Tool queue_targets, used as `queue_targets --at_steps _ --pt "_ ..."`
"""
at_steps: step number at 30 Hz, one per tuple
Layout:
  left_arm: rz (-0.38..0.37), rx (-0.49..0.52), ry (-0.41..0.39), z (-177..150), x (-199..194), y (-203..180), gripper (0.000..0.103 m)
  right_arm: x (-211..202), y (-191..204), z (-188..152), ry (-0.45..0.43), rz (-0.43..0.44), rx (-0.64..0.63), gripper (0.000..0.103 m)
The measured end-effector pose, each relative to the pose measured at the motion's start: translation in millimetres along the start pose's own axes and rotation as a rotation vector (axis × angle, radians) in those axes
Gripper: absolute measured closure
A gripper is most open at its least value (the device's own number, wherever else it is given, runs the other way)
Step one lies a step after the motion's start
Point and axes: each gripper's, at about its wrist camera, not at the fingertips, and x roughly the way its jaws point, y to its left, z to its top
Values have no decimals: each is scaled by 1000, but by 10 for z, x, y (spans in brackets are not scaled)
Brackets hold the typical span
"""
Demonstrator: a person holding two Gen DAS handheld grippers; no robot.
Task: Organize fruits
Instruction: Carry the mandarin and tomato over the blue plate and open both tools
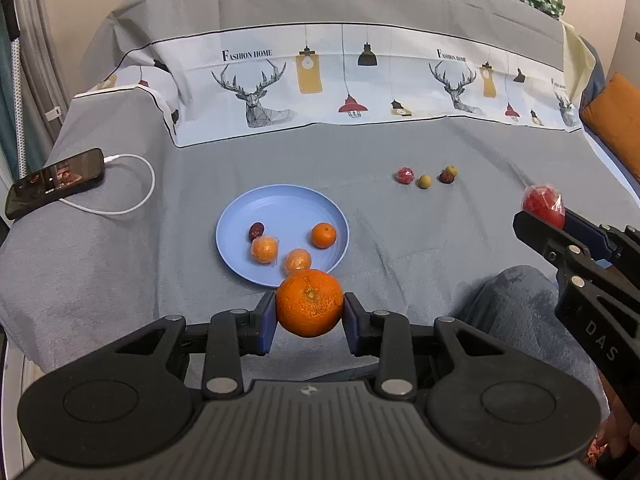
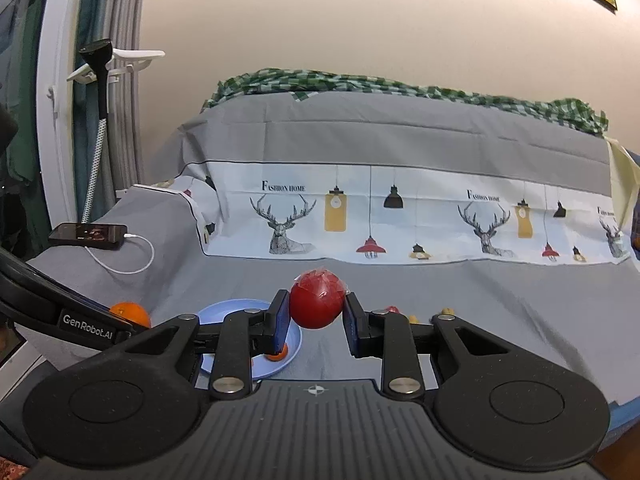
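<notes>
My left gripper (image 1: 309,312) is shut on a large orange (image 1: 309,304), held just above the near rim of the blue plate (image 1: 280,208). On the plate lie a small orange (image 1: 323,235), two wrapped oranges (image 1: 264,250) and a dark red date (image 1: 256,231). My right gripper (image 2: 316,312) is shut on a red wrapped fruit (image 2: 317,300), held over the grey cloth right of the plate (image 2: 236,308). From the left wrist view that gripper (image 1: 546,216) reaches in at the right with the red fruit (image 1: 542,202).
Several small fruits (image 1: 426,176), red, dark and yellow-green, lie on the grey cloth to the plate's right. A phone (image 1: 56,182) with a white cable (image 1: 136,192) rests at the left edge. A person's grey-trousered knee (image 1: 516,308) is at the near right. An orange cushion (image 1: 616,120) sits far right.
</notes>
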Motion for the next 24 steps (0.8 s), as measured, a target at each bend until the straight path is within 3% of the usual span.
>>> queue_targets --at_steps 10,24 --pt "16 -16 54 41 185 66 65 163 -35 -86 37 25 22 74" --pt "32 -84 99 335 621 311 65 704 -30 -129 145 55 -6 74"
